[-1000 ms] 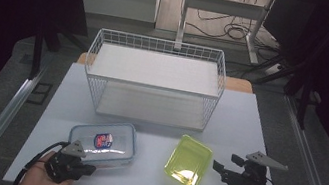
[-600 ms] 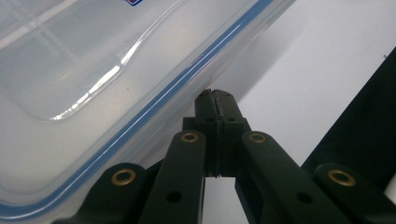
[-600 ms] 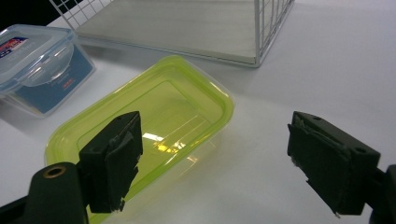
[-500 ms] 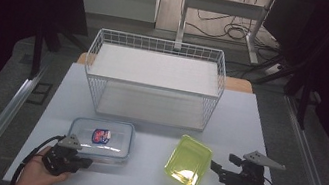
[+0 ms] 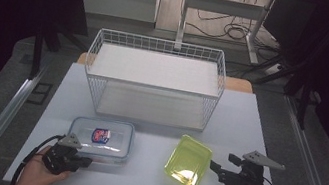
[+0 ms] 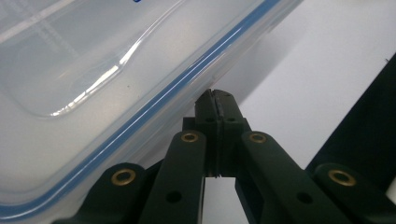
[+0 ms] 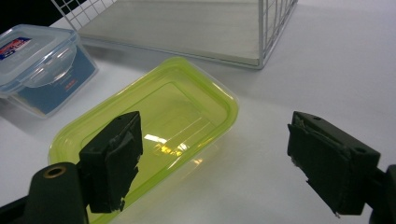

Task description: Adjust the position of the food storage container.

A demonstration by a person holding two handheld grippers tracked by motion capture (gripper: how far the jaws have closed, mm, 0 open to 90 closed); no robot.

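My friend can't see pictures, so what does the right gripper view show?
An open hand-held gripper hovers over a yellow-green plastic tub on a white table. Behind are a clear lidded box and a wire basket.

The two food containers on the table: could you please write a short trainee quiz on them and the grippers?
1. True or false: the left gripper has its fingers shut.
2. Which container lies nearest the right gripper? A) the clear lidded container B) the yellow-green container
3. What stands behind both containers?

Key:
1. True; its tips sit at the clear container's blue-edged rim.
2. B; the fingers stand open beside it.
3. A white wire basket.
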